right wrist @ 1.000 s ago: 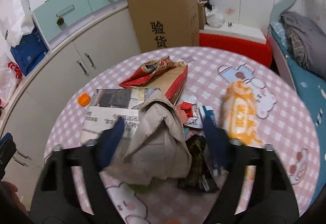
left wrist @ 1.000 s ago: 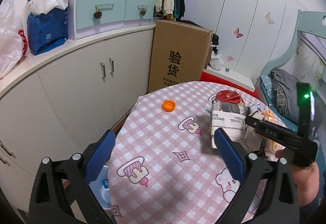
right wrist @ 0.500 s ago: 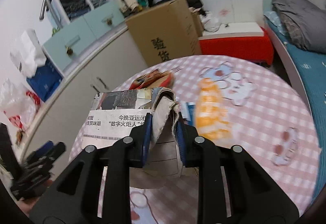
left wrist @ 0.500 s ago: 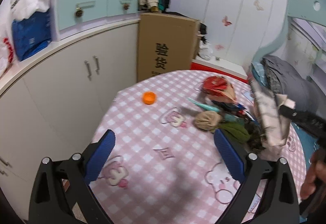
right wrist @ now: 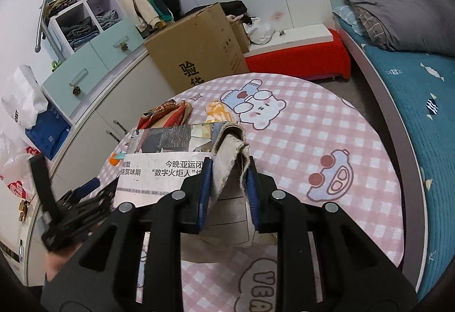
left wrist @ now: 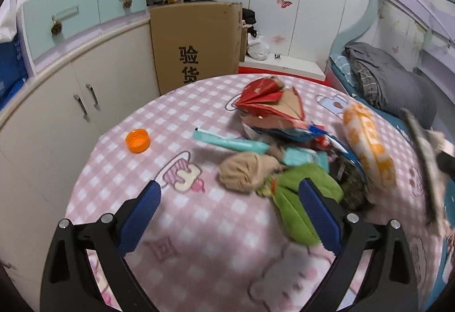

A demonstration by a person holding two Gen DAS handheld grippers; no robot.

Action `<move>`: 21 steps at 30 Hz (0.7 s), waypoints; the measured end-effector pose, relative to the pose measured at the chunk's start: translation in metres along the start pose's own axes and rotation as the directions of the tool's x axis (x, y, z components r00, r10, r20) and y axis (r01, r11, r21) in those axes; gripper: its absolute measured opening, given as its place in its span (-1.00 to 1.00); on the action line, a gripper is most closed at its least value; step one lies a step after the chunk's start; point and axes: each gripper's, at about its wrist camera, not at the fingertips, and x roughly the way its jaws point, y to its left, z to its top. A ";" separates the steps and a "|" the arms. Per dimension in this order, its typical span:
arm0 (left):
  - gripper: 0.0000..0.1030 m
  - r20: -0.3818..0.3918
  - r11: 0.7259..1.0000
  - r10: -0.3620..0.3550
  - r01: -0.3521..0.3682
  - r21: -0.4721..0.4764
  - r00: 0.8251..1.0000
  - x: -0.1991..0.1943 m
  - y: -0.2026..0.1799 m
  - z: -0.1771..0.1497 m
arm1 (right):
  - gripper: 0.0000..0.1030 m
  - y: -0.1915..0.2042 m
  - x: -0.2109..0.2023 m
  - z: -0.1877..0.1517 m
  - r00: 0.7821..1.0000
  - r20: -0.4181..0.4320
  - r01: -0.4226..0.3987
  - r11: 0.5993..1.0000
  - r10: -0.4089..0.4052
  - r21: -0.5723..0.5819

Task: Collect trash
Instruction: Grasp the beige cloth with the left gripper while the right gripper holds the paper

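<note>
Fingers, R gripper (right wrist: 229, 167), clamped on newspaper (right wrist: 159, 167), lifted off desk (right wrist: 327, 141) for bagging. L gripper (left wrist: 231, 199) wide open, empty, over trash pile (left wrist: 284, 147); cap (left wrist: 138, 140) apart.

Matt printed newspaper (right wrist: 159, 167), frayed coarse cloth (right wrist: 227, 158), ribbed blue plastic pads (right wrist: 205, 187), glossy orange plastic cap (left wrist: 138, 140).

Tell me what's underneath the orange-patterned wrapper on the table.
The orange-patterned wrapper lies over the right edge of the trash pile, on a blue foil packet and something dark. Whatever else is below is covered.
</note>
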 end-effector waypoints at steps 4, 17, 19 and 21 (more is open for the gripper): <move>0.68 -0.037 0.999 -0.032 0.032 0.009 0.999 0.021 0.003 0.007 | -0.54 0.003 0.000 0.000 1.000 0.002 -0.008 1.000 0.008 -0.003; -0.58 -0.003 0.985 -0.170 0.170 -0.006 0.985 -0.011 0.017 -0.007 | -0.54 0.033 -0.004 -0.003 0.999 0.005 -0.042 0.998 0.042 -0.057; -0.58 0.012 0.987 -0.162 0.162 -0.012 0.987 -0.023 0.024 -0.012 | -0.54 0.041 -0.006 -0.004 0.999 0.007 -0.047 0.997 0.048 -0.068; -0.58 0.031 0.987 -0.155 0.156 -0.028 0.987 -0.037 0.034 -0.016 | -0.54 0.049 -0.008 -0.004 0.999 0.009 -0.052 0.995 0.053 -0.083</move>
